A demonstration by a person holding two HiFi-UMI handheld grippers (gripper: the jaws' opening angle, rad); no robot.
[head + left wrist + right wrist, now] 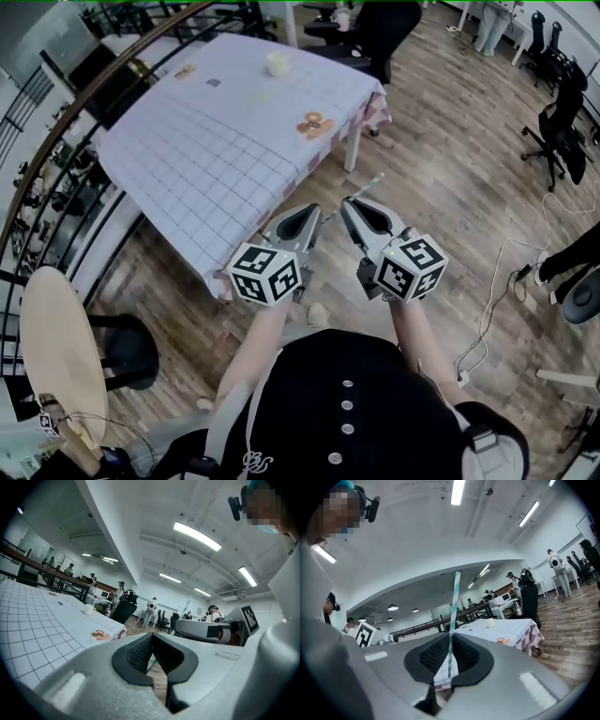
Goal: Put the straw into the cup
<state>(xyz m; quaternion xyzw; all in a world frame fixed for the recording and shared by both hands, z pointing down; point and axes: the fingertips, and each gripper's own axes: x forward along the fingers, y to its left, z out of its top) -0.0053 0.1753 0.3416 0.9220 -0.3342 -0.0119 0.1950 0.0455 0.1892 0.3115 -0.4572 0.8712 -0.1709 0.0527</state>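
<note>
The right gripper [451,637] was clamped on the straw [453,616], a teal-and-white striped one that stood upright between the pads and rose well above the jaws in the right gripper view. In the head view the straw [370,183] stuck out past the right gripper [349,202] toward the upper right. Just beside it, the left gripper [151,637] had its jaws closed together at the tips. Both sat low in the middle of the head view, over the wooden floor [441,187] just off the near corner of the table [206,141]. The cup [277,64], small and white, stood far from both grippers at the table's upper edge.
</note>
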